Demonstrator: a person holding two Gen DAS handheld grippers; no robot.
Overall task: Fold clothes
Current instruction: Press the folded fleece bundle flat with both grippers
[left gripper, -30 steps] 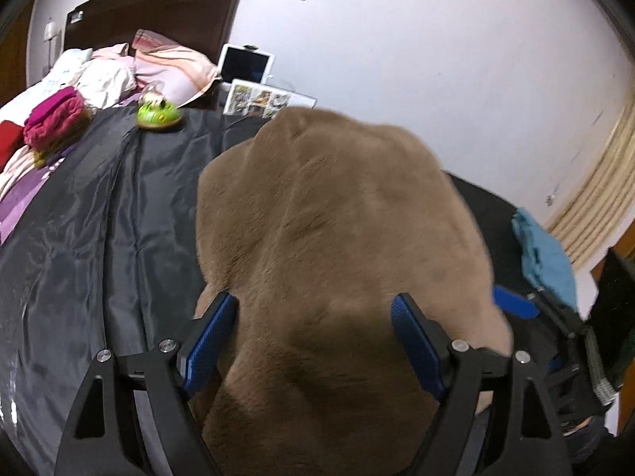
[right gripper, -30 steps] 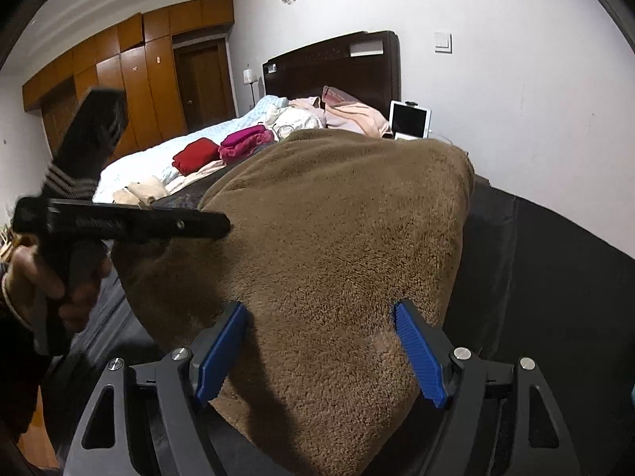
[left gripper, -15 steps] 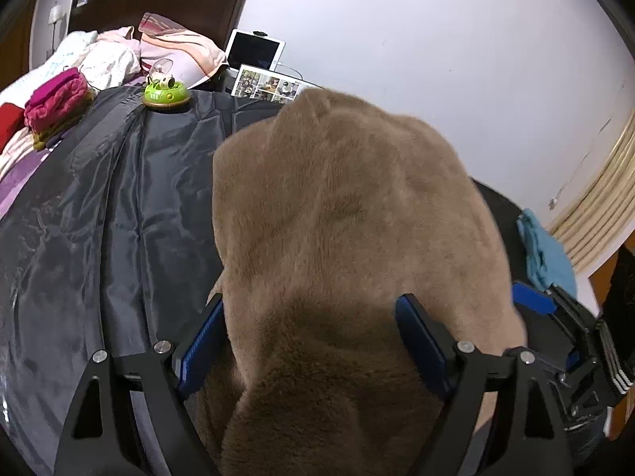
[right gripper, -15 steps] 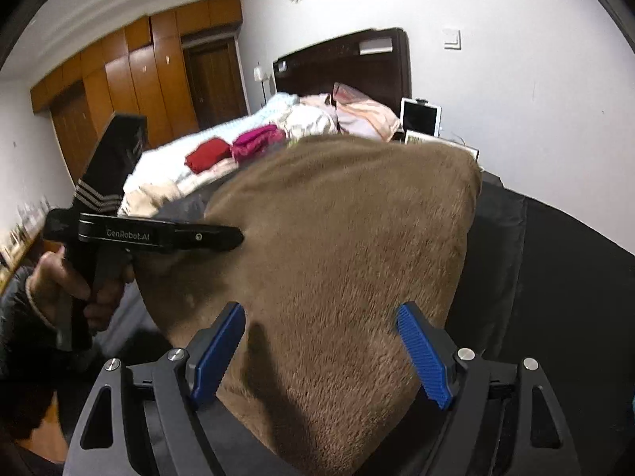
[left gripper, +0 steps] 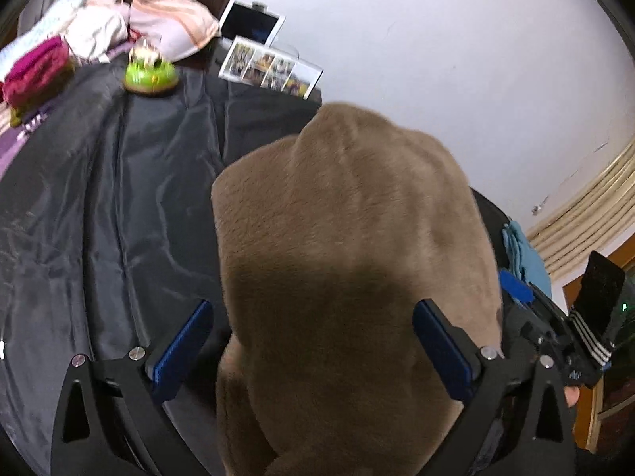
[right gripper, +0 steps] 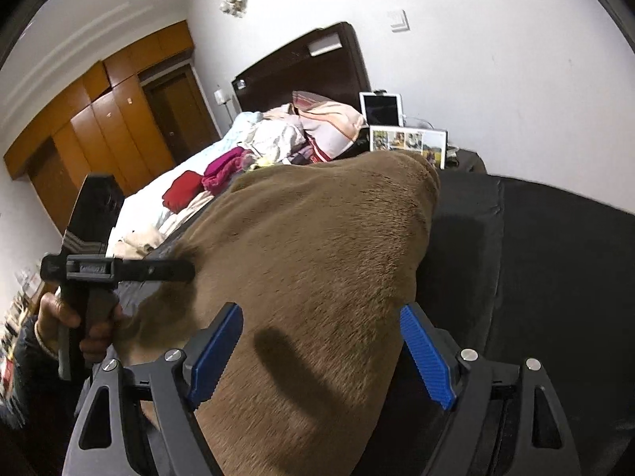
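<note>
Warm, fairly dim indoor light falls from above. A soft dark shadow crosses the brown fleece. Fisheye bending and black vignetting mark the edges; details look slightly blurred.

The brown fleece garment is thick and plush with a short nap, lifted in a rounded, hood-like bulge above my dark grey sheet, its soft mass draping down between my two pairs of wide-spread blue pads, its far end folded over and rounded.
</note>
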